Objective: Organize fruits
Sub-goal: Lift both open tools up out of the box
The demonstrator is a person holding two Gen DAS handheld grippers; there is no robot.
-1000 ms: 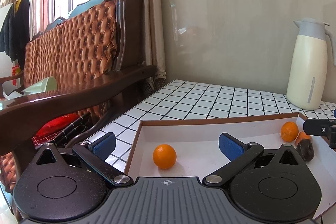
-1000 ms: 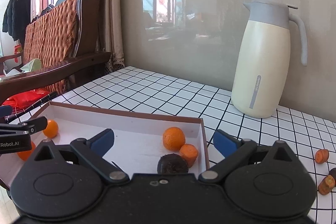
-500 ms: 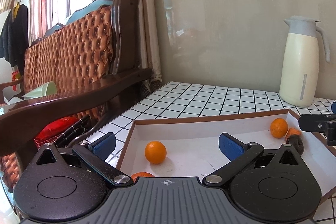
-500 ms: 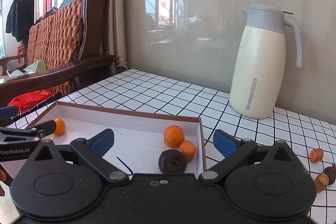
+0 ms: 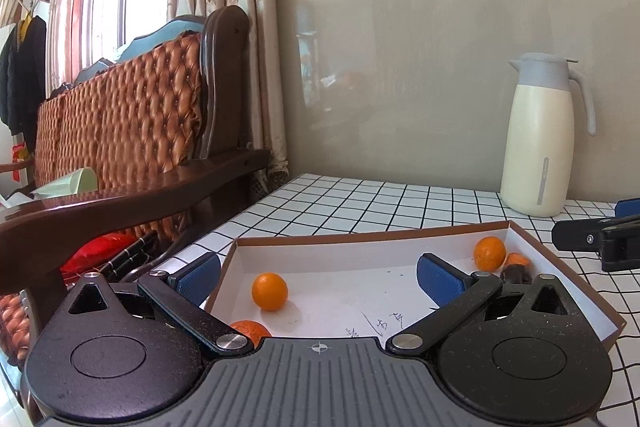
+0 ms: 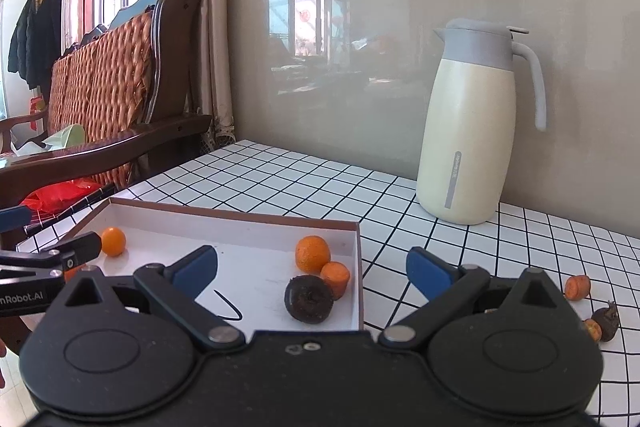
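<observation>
Orange between open left tongs

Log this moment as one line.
left gripper: open, empty | right gripper: open, empty | box: four oranges, two other pieces | table: three pieces left

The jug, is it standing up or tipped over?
Standing up. The jug sits flat on the table, lid on top.

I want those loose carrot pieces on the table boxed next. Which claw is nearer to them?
The right claw: the carrot pieces lie on the table just off its right side. The left claw hangs over the box's opposite end.
</observation>
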